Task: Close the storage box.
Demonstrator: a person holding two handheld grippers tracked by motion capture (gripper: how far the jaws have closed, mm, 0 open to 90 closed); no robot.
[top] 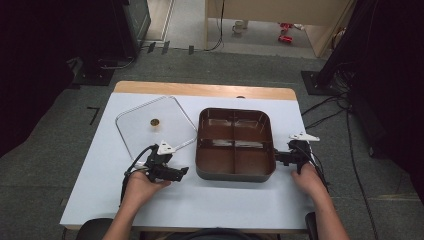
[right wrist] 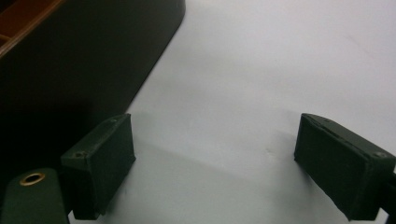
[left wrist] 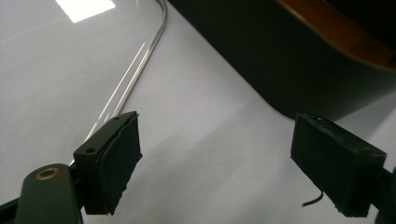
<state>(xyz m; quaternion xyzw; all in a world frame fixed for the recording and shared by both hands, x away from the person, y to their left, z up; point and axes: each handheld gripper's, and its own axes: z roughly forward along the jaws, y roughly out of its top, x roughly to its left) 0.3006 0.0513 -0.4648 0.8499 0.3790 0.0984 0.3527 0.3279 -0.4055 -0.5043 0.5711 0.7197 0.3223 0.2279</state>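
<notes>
Nearest the high camera we see our two forearms coming in from the bottom edge, each hand wrapped around a gripper on the white table [top: 210, 205]. The left gripper [top: 184, 171] lies low at the left of the brown tray [top: 235, 142], its tips pointing toward the tray's near left corner and stopping just beside it. In the left gripper view its jaws stand wide apart with bare table between them; the tray's dark outer wall [left wrist: 299, 70] runs across the upper right, close to the right jaw, and we cannot tell whether they touch. The metal rim of the clear lid [left wrist: 140, 56] curves past the left jaw.

The right gripper [top: 276, 156] sits at the tray's right side, its tips at the near right corner of the tray wall. In the right gripper view these jaws are also spread wide and hold nothing; the tray's dark wall [right wrist: 84, 60] rises at the upper left, just beyond the left jaw.

The tray itself rests in the middle of the table, between the two grippers, divided into four compartments. The clear lid [top: 155, 125] lies flat to the tray's left, its right edge near the tray, with a small brass knob [top: 155, 122] at its centre.
</notes>
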